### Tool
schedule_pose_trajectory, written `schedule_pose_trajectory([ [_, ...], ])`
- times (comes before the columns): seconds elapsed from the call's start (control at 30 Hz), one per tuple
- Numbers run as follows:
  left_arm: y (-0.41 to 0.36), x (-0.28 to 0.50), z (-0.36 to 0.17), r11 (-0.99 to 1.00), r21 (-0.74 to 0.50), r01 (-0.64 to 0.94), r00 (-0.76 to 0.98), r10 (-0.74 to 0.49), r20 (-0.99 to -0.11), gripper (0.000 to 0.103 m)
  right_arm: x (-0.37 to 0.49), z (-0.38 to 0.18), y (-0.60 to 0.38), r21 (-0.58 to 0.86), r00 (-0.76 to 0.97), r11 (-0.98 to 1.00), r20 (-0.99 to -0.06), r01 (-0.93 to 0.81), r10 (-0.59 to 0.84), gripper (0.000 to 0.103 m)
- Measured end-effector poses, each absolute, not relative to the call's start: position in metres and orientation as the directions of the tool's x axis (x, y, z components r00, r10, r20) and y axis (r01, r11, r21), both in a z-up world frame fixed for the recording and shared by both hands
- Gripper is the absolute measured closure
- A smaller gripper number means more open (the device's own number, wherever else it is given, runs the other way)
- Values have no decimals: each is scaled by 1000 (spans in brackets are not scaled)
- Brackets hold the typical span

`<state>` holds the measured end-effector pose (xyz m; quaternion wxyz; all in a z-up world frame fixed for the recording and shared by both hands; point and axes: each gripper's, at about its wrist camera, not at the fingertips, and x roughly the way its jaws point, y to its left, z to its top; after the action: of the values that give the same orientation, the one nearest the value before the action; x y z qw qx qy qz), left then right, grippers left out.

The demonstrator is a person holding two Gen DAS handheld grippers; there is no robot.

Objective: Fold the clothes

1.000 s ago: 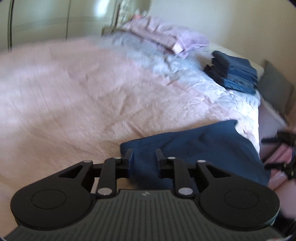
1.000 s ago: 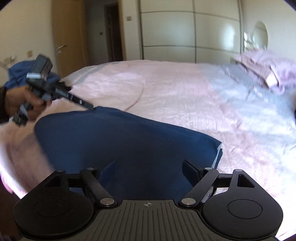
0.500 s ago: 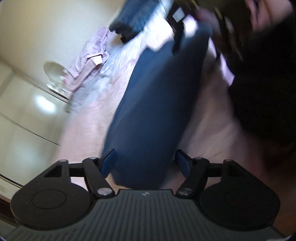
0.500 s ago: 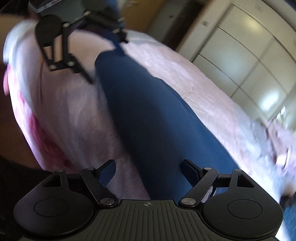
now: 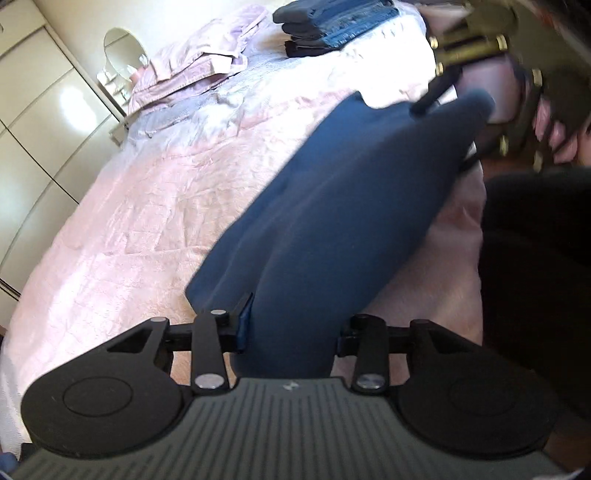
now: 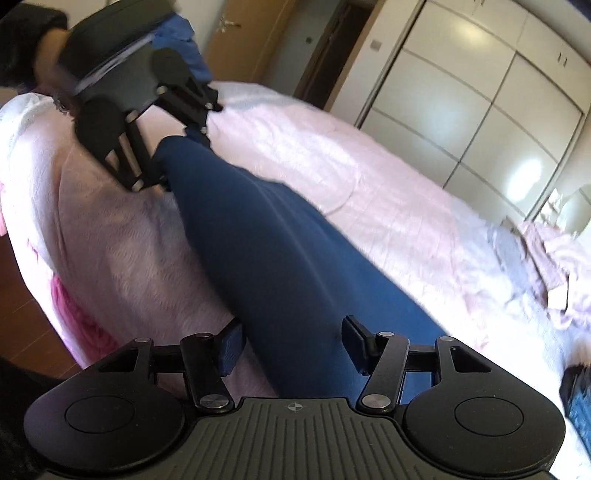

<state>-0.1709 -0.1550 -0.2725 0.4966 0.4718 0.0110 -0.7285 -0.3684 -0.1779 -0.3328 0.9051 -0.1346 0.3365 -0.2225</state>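
A folded navy blue garment (image 5: pixel 343 206) lies as a long band on the pink bedspread (image 5: pixel 147 206) near the bed's edge; it also shows in the right wrist view (image 6: pixel 280 258). My left gripper (image 5: pixel 295 325) straddles one end of it, fingers wide apart with cloth bulging between them. My right gripper (image 6: pixel 291 343) straddles the other end, also wide apart. Each gripper shows at the far end in the other's view: the right gripper (image 5: pixel 461 96) and the left gripper (image 6: pixel 166 125).
A stack of folded dark blue clothes (image 5: pixel 332 22) and a crumpled lilac pile (image 5: pixel 199 62) lie at the far side of the bed. White wardrobe doors (image 6: pixel 480 99) stand beyond. The bed edge and wooden floor (image 6: pixel 22 314) are close by.
Both grippers have turned to face each other along the garment. The left one, narrow a second ago, has opened wide. The garment now lies as a narrow band between them.
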Motion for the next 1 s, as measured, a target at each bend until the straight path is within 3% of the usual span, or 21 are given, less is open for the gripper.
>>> schedule_pose_trajectory([
  [0.17,-155,-179,-267,-547,503,669,-27,-695,-719,68,-348,-374,-189,-583,620,787,-546,202,-563,47],
  [0.23,-156,-185,-269,-551,538,638,-15,-707,-707,68,-353,-382,-203,-588,617,790,-559,176,-554,73],
  [0.3,-150,-193,-268,-516,564,645,-13,-745,-667,69,-363,-373,-217,-572,645,803,-552,169,-529,79],
  [0.47,-151,-208,-233,-364,598,714,-15,-862,-507,70,-370,-314,-256,-721,703,676,-401,154,-588,82],
  [0.6,-141,-246,-228,-238,728,642,32,-941,-336,70,-380,-277,-277,-841,745,504,-205,197,-634,81],
  [0.7,-146,-274,-259,-272,760,590,59,-925,-377,68,-392,-294,-285,-864,750,441,-120,245,-651,79],
  [0.77,-156,-290,-297,-369,745,555,65,-874,-481,67,-394,-327,-296,-845,717,488,-201,217,-667,76],
  [0.83,-162,-302,-331,-453,714,534,57,-823,-566,63,-394,-372,-309,-797,644,587,-378,138,-665,72],
  [0.9,-159,-306,-350,-480,709,517,50,-810,-584,62,-399,-411,-312,-758,553,647,-509,75,-660,63],
  [1.0,-151,-293,-346,-467,678,568,32,-810,-585,58,-422,-417,-308,-737,510,659,-512,153,-691,63],
])
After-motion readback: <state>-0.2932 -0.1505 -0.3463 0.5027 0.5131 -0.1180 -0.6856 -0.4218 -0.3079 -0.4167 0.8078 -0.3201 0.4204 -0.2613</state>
